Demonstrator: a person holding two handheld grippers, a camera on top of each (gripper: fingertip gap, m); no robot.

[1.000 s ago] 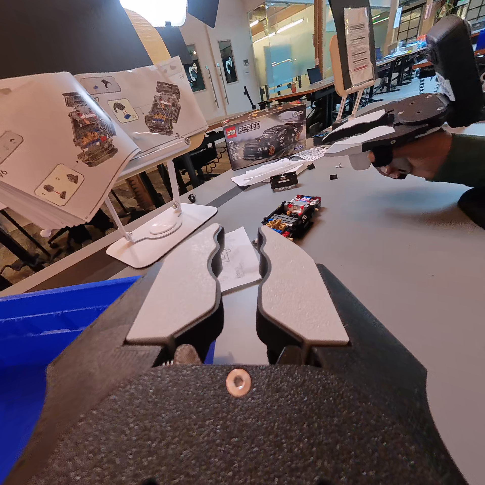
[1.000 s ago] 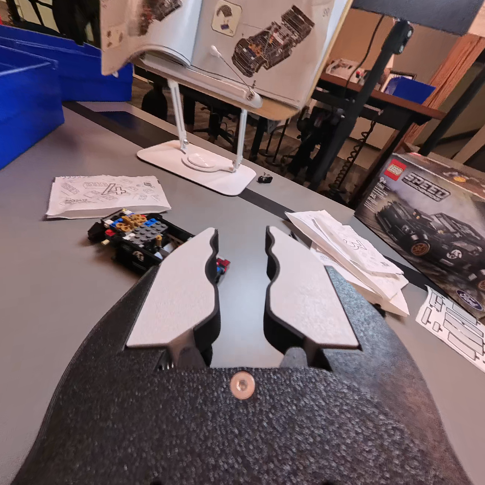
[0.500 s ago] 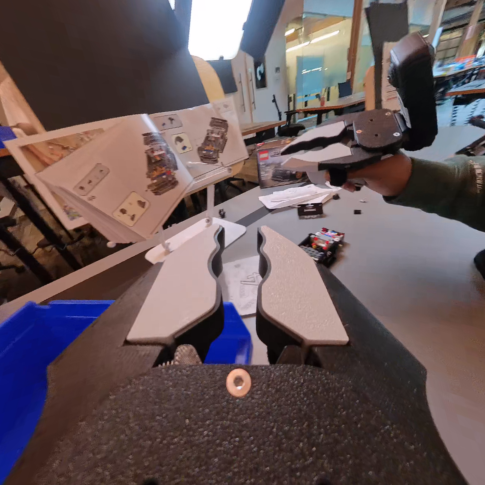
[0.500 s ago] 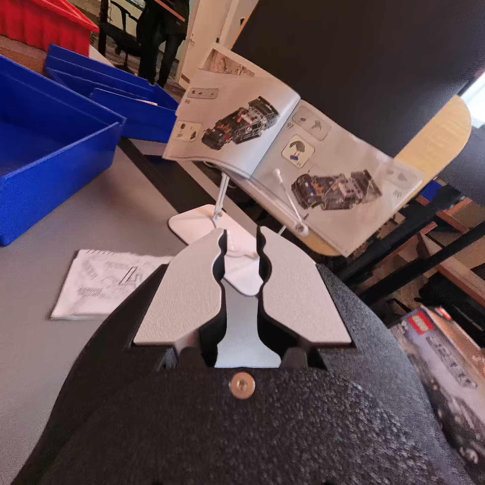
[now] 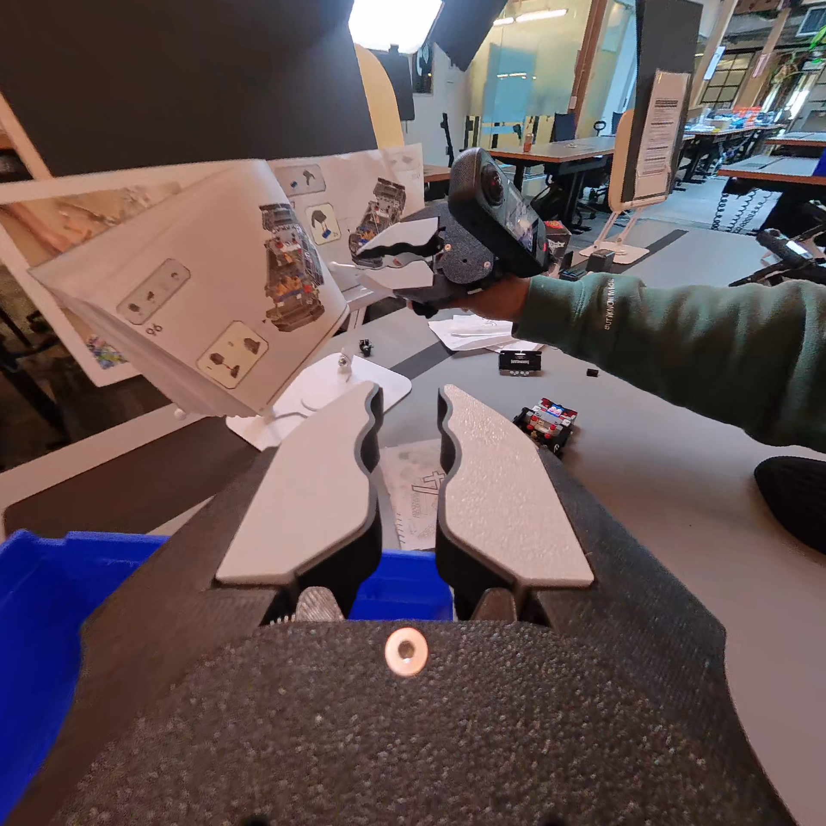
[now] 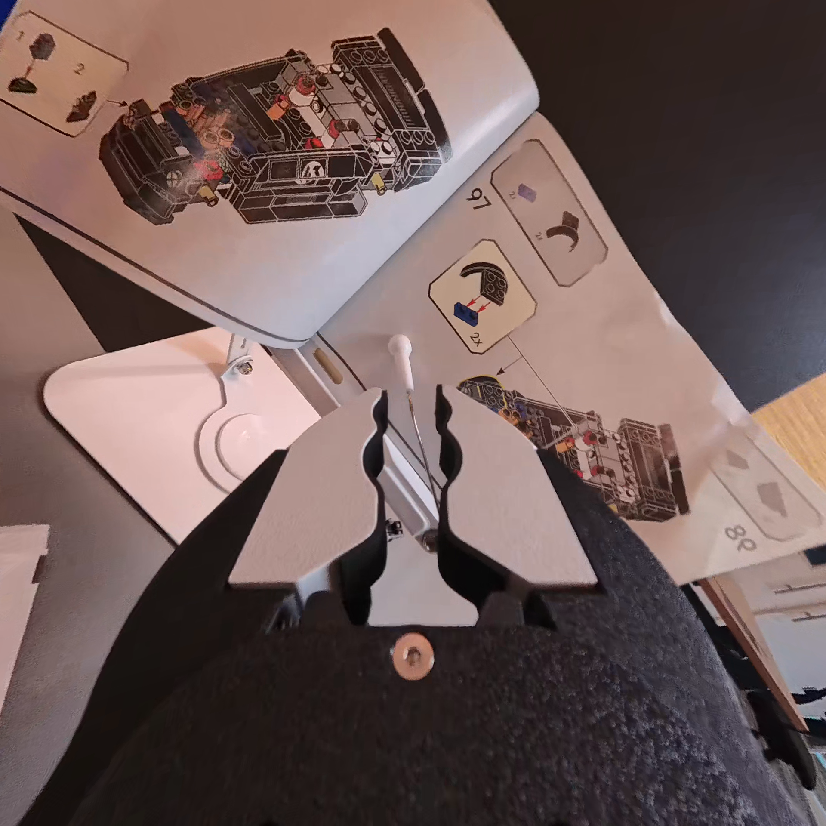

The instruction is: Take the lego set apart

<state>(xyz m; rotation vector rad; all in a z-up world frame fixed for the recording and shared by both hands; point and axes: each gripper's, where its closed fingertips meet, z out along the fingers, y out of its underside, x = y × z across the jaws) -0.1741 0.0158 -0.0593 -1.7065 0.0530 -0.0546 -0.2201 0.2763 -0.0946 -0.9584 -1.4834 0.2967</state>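
The partly built black lego car (image 5: 546, 420) sits on the grey table (image 5: 670, 514), to the right of my left gripper's fingers and a little beyond them. My left gripper (image 5: 409, 393) is open and empty, held above the near corner of a blue bin (image 5: 40, 603). My right gripper (image 5: 371, 263) is raised off the table at the open instruction booklet (image 5: 201, 286) on its white stand. In the right wrist view it (image 6: 410, 393) is open by a narrow gap, with the stand's white-tipped page clip (image 6: 400, 346) just beyond its fingertips and the clip's wire between them.
A printed paper bag (image 5: 415, 491) lies on the table beyond the bin. A small black lego part (image 5: 520, 361), tiny loose pieces (image 5: 592, 372) and more paper bags (image 5: 474, 333) lie farther back. The white stand base (image 6: 147, 424) sits left of the right gripper. Some 25 cm of space lies between my two pairs of fingers.
My right gripper has lifted from above the lego car up to the booklet's page clip and narrowed its gap. My left gripper has drawn back and up over the blue bin.
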